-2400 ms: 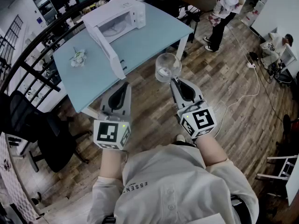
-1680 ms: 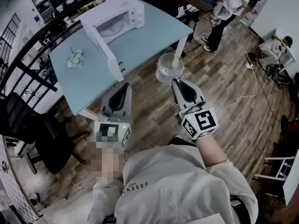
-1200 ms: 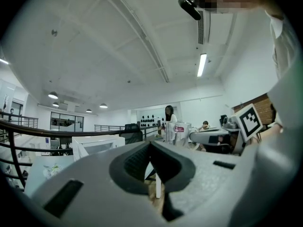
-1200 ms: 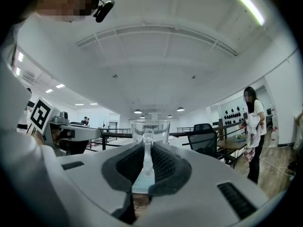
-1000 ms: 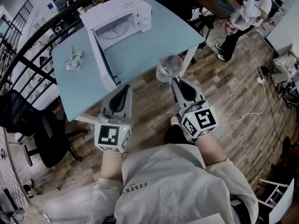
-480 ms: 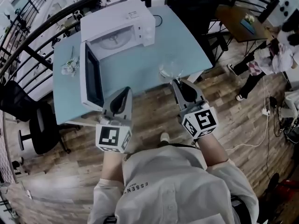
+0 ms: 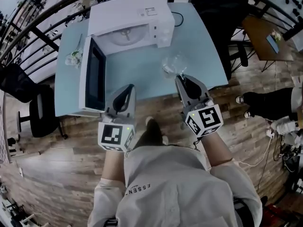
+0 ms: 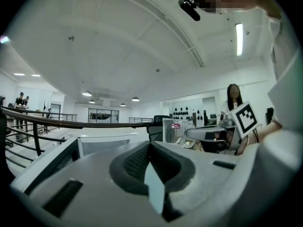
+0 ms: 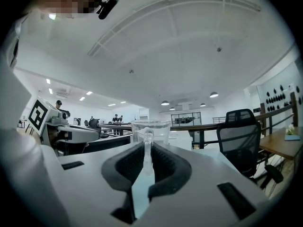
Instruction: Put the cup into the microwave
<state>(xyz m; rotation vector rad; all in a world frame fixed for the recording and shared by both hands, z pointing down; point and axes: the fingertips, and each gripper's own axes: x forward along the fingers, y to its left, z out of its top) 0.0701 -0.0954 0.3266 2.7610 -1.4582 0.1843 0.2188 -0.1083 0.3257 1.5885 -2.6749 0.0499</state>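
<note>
A clear glass cup [image 7: 173,64] hangs over the near edge of the light-blue table [image 7: 203,41], with my right gripper [image 7: 180,78] shut on its handle. In the right gripper view the cup [image 9: 150,128] stands upright just past the jaws, which pinch the handle. The white microwave [image 7: 135,15] stands at the table's back. Its door [image 7: 93,74] swings open toward me on the left, and the turntable shows inside. To the left of the cup, my left gripper [image 7: 129,87] is shut and holds nothing, its tip near the door's edge.
A small bunch of flowers [image 7: 74,58] lies on the table left of the microwave. Black office chairs [image 7: 35,115] stand at the left and behind the table. A dark railing [image 7: 42,13] runs behind. A person's legs [image 7: 267,100] show at the right on the wooden floor.
The person has walked up to the table's front edge. The microwave has come from the far upper left to straight ahead. The cup, still held, has gone from over the floor to over the table's edge.
</note>
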